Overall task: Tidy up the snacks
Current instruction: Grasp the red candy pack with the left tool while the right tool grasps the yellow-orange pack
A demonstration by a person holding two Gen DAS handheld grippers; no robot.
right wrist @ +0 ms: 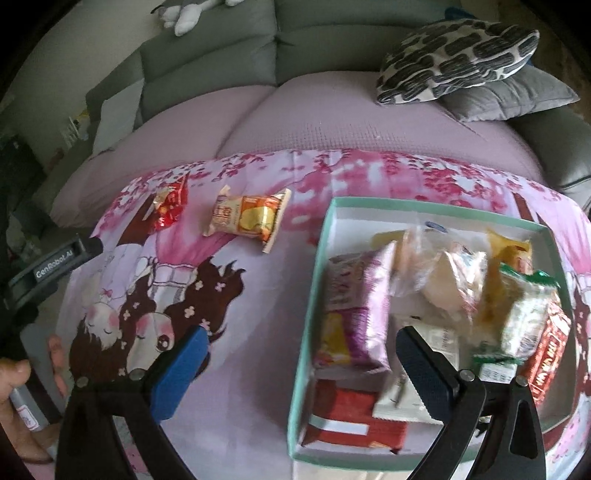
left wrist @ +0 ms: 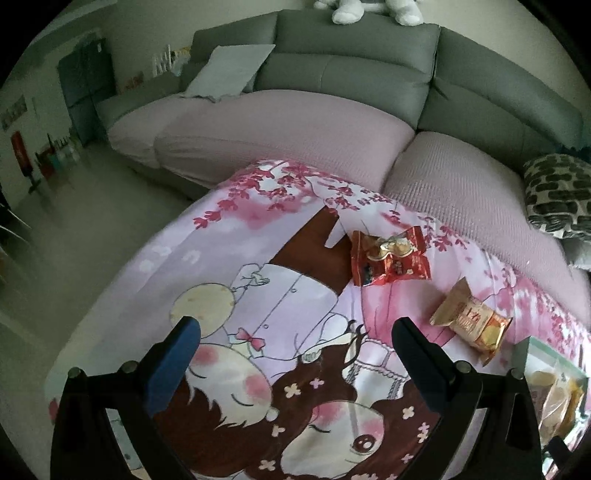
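Both wrist views low, sofa-facing (sharing orange snack [left wrist: 471, 321] [right wrist: 248, 218])

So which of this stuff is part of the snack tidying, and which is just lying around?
Part of the job: red snack packet, orange biscuit packet, mint-green box of snacks.

Just lying about: patterned cushion, grey cushion, plush toy, sofa.

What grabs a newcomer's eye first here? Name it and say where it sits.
The pink cartoon-printed cloth covering the surface in front of the grey sofa strikes first. On its right side sits a mint-green shallow cardboard box heaped with wrapped snacks. Two packets lie loose on the cloth to its left: a red foil snack packet and, nearer the box, an orange-and-cream wrapped snack packet. Both the left gripper and right gripper are open and hold nothing.
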